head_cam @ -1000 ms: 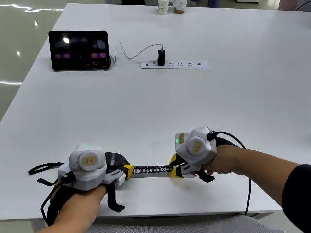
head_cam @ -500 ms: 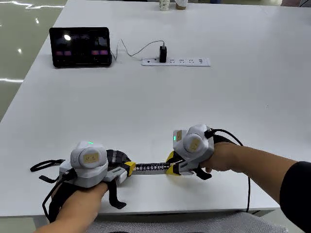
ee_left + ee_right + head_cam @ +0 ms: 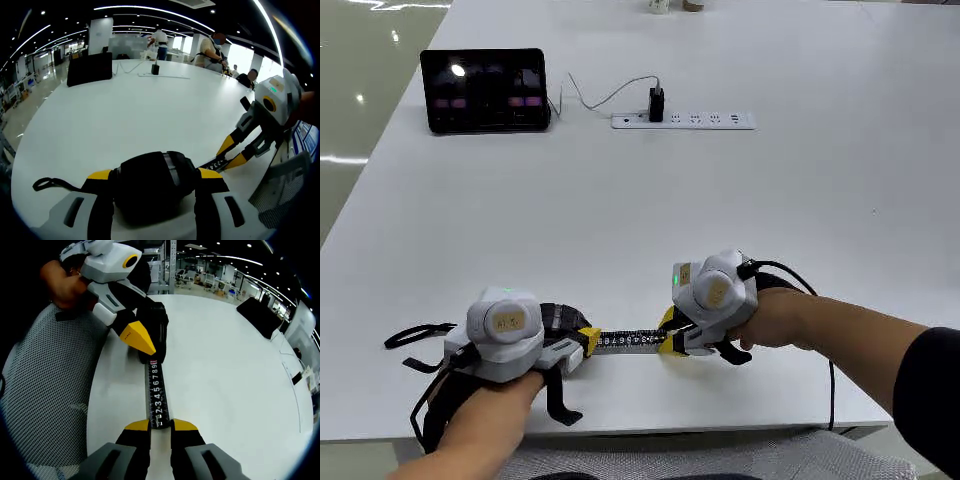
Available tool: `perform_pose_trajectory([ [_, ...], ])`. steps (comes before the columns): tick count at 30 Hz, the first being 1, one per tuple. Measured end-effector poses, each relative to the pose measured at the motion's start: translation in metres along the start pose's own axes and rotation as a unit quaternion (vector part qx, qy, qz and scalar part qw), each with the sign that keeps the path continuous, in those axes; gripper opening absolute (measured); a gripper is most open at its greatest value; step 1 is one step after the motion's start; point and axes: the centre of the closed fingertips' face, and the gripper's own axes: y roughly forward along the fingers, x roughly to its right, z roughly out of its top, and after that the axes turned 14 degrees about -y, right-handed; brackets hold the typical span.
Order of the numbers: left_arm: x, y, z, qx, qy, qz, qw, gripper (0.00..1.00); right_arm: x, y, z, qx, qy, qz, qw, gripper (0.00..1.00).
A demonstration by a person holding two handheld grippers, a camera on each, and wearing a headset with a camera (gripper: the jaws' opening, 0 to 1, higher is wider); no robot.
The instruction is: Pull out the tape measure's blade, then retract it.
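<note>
anchoring falls to the left gripper (image 3: 578, 345), its jaws clamped on either side of the black tape measure case (image 3: 150, 185), which sits on the white table (image 3: 650, 210) near its front edge. the right gripper (image 3: 160, 426) pinches the blade (image 3: 156, 395) at its tip (seemingly on the end hook), so a short numbered length lies flat and in line between them.
</note>
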Motion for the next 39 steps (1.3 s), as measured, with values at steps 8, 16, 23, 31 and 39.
perform_pose_trajectory([
  [8, 0.0, 0.001, 0.001, -0.001, 0.002, -0.002, 1.0, 0.6, 0.001, 0.005, 0.007, 0.01, -0.002, -0.003, 0.9999, 0.12],
  [16, -0.001, -0.001, 0.0, 0.001, 0.004, -0.005, 1.0, 0.6, 0.002, 0.007, 0.011, 0.01, 0.01, -0.01, 0.9998, 0.11],
  [23, -0.001, -0.001, 0.0, 0.004, 0.002, -0.005, 1.0, 0.6, 0.002, 0.006, 0.012, 0.019, 0.011, -0.016, 0.9996, 0.11],
  [31, -0.001, -0.001, 0.001, 0.002, -0.002, -0.005, 1.0, 0.6, 0.004, 0.01, 0.019, 0.028, 0.006, -0.009, 0.9995, 0.11],
  [39, 0.0, -0.001, 0.001, 0.002, -0.005, -0.005, 1.0, 0.6, 0.006, 0.013, 0.025, 0.04, 0.012, -0.011, 0.9991, 0.11],
])
